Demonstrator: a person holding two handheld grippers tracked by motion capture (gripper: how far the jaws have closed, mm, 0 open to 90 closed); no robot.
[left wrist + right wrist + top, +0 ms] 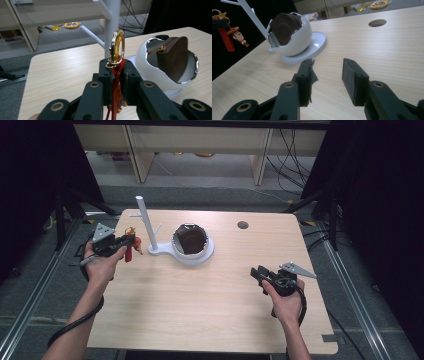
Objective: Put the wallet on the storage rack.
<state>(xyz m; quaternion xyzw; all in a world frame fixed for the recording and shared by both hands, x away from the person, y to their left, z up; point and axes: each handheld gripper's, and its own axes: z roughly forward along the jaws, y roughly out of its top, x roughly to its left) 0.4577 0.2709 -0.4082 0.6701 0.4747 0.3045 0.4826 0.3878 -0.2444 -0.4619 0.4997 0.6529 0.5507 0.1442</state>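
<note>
Both tools sit near the table's side edges. Left tool (117, 82) squeezes a red keychain (115, 75) with a gold ring (118, 46) by the white stand (145, 225). Right tool (327, 77) is open, holding nothing. I think the ring should slide slowly onto a branch.

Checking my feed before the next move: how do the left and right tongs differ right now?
The left tongs are shut on a keychain with a gold ring and red strap; the right tongs are open and hold nothing. The left tongs sit beside the white stand; the right tongs sit apart from it, over bare table. Both have black jaws.
</note>
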